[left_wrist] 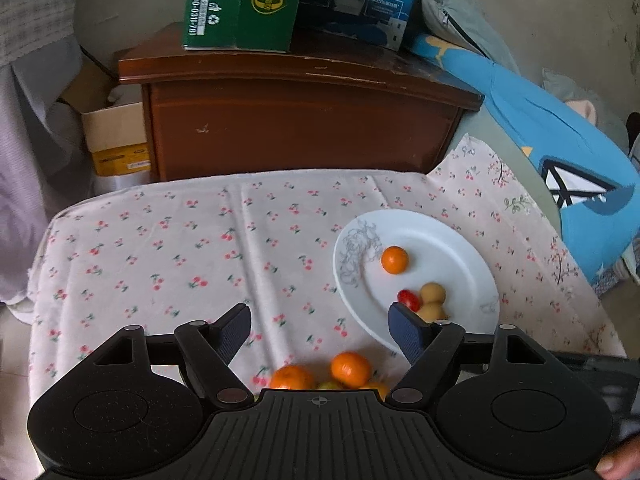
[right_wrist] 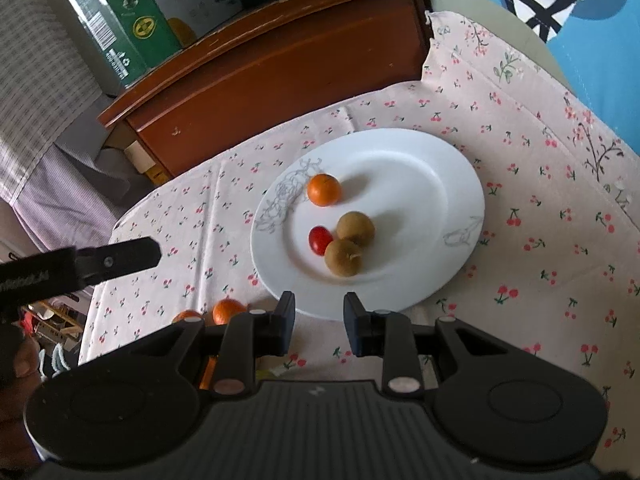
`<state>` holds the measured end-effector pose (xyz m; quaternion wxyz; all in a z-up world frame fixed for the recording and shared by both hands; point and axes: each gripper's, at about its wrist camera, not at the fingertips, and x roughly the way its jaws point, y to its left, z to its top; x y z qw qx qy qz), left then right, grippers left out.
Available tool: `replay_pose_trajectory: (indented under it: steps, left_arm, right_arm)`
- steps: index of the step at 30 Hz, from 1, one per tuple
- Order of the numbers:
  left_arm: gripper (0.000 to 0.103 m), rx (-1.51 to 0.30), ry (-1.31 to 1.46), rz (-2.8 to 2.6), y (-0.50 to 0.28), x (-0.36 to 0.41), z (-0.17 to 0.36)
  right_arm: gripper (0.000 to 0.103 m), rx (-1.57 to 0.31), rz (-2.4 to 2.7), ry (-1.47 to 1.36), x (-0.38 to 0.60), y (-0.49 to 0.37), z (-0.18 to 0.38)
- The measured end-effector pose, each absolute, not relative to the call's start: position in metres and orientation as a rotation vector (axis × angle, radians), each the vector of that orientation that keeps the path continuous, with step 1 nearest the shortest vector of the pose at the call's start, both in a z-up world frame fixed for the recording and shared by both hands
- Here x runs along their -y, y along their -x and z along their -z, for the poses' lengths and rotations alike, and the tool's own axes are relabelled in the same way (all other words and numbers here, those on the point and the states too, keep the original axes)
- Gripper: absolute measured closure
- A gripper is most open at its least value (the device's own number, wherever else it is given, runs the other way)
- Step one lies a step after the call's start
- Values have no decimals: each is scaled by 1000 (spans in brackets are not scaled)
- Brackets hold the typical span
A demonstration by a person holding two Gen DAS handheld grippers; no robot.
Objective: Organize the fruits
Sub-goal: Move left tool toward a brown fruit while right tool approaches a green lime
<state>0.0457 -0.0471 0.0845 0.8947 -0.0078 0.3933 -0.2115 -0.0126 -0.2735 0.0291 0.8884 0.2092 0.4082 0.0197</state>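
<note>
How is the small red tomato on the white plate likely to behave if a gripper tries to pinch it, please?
The red tomato is small, rounded and glossy, so it may slip or roll away. It lies beside a brown fruit, leaving little finger room. It probably bruises easily.

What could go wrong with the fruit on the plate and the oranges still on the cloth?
1. The orange on the white plate sits alone near the rim; a nudge might roll it off.
2. The loose oranges lie close under the left gripper, partly hidden, so its open jaws could bump one away.
3. The cherry tomato touches the two brown fruits; dropping another fruit there might squash it or scatter them.
</note>
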Motion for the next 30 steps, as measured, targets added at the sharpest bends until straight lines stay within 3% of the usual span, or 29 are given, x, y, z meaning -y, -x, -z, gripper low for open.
replay_pose_trajectory:
  steps: [18, 30]
  left_arm:
    - [23, -887, 34, 458, 5, 20, -58]
    - [25, -906, -17, 591, 53, 48, -38]
  right_arm:
    - [75, -872, -125, -367, 247, 34, -26]
    - [75, -904, -199, -347, 236, 33, -20]
